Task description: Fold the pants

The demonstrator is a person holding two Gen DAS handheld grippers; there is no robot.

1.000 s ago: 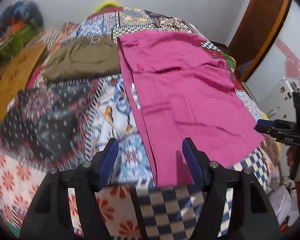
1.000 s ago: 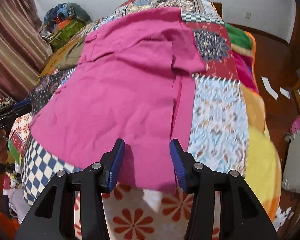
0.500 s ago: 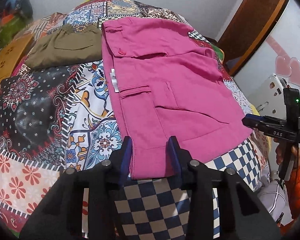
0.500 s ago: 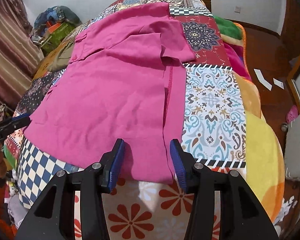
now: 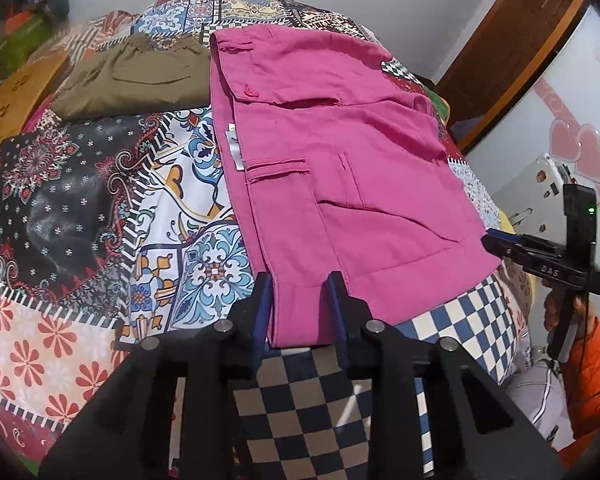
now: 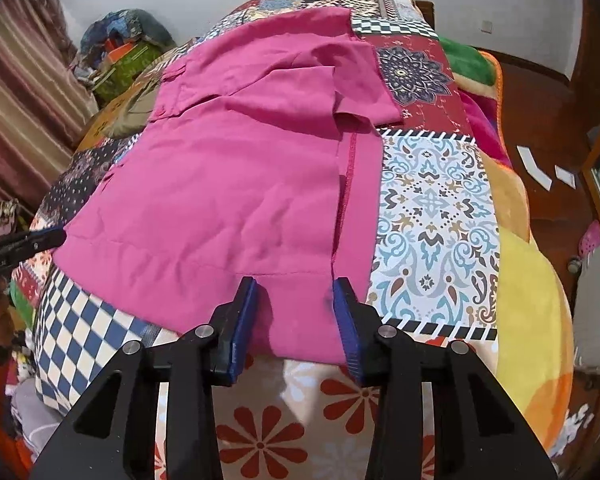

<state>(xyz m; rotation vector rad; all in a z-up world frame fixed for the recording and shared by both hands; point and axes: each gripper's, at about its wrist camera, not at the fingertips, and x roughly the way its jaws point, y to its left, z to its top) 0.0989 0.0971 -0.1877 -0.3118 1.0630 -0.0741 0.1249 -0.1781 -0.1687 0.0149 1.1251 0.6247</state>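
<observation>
Bed [image 5: 80, 208], covered by a patchwork quilt [image 6: 436, 216] of floral, checked and ornamental panels; a yellow-orange blanket [image 6: 540, 320] shows along its right edge in the right wrist view.

Pants [image 5: 340, 168], magenta, lie spread flat on the quilt, hems at the near edge of the bed and waistband toward the far edge. In the left wrist view a buttoned flap, a slit pocket and a white label at the left side seam are visible; in the right wrist view [image 6: 228, 184] one leg overlaps the other, with a stitched seam running toward the hem.

Olive garment [image 5: 132, 76], folded, lies at the far left part of the bed, just beside the waistband of the pants.

Left hand-held gripper [image 5: 300, 308]: blue-padded fingers [image 5: 262, 304] stand partly open, one on either side of the left hem corner; the cloth lies between them, and the pads appear close to but not pinching it.

Right hand-held gripper [image 6: 296, 316]: fingers [image 6: 346, 320] likewise partly open, straddling the right part of the hem near the seam; the cloth lies between them, ungripped. The same gripper appears at the right margin of the left wrist view, held by a hand in an orange sleeve.
</observation>
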